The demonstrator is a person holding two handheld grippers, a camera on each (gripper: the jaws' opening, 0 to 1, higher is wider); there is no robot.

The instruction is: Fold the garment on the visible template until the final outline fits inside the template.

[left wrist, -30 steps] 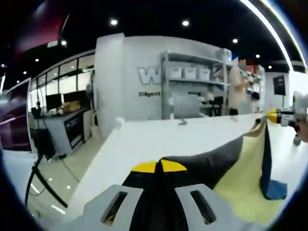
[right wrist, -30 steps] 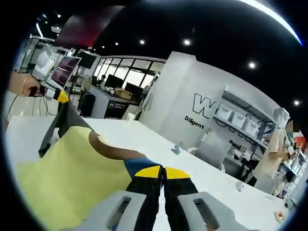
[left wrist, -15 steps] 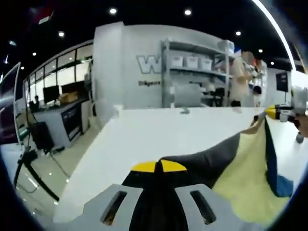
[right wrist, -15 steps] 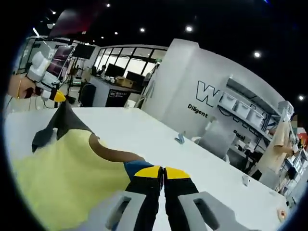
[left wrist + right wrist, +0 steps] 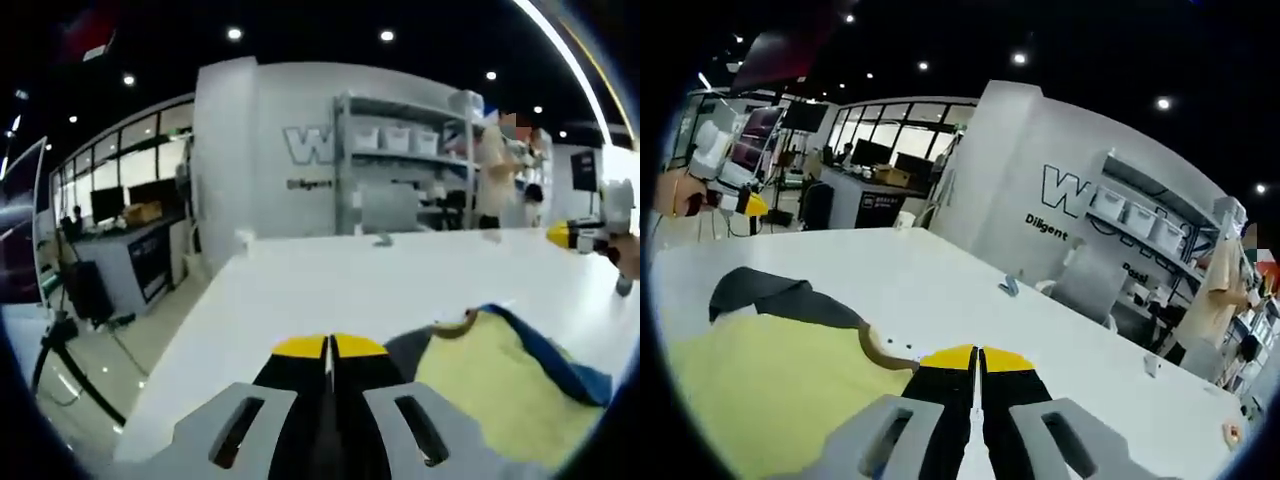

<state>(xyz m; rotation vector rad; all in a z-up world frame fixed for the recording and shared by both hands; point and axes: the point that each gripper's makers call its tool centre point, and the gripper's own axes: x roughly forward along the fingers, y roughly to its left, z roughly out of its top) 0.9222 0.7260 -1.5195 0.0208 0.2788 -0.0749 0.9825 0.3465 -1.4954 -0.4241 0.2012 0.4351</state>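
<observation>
The garment (image 5: 500, 385), a yellow piece with grey and blue parts and a brown neckline, lies loosely on the white table (image 5: 330, 280), just ahead and to the right of the left gripper (image 5: 329, 347) in the left gripper view, and ahead and to the left of the right gripper (image 5: 977, 358) in the right gripper view. Both grippers have their yellow-tipped jaws pressed together with no cloth visibly between them; the fabric edge lies near each pair of tips, but I cannot tell whether it touches them. The right gripper also appears at the far right of the left gripper view, raised above the table and clear of the cloth, and the left one appears likewise at the far left of the right gripper view. No template outline can be made out from these angles. The main risk, as I judge it, is that the garment lies bunched and uneven, so a fold begun now could drag hidden layers and leave the outline too wide. Closing on only one layer could also pull the pile askew.
</observation>
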